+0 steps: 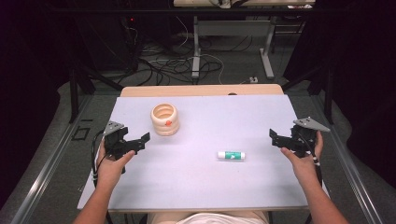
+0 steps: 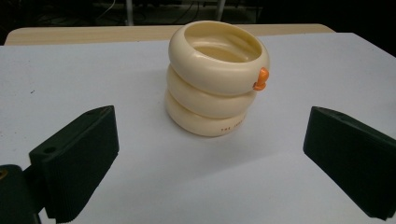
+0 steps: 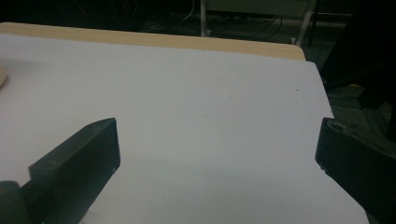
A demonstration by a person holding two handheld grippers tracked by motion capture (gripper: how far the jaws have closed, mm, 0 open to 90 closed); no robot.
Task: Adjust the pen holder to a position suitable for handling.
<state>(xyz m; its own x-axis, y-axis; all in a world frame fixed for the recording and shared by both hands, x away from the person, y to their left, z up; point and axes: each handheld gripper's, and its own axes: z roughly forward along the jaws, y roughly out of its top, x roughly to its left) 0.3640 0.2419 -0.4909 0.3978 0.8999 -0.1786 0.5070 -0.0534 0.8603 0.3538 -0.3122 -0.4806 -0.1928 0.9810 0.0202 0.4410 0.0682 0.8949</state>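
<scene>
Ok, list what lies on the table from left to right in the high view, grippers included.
Left gripper → cream ringed cup → white and green tube → right gripper.

Each hand is carrying a black tool: the left tool (image 1: 140,142) and right tool (image 1: 276,138) are wearing grey three-cornered plates, trailing black cables, showing blocky ribbed jaws; forearms are showing bare.
</scene>
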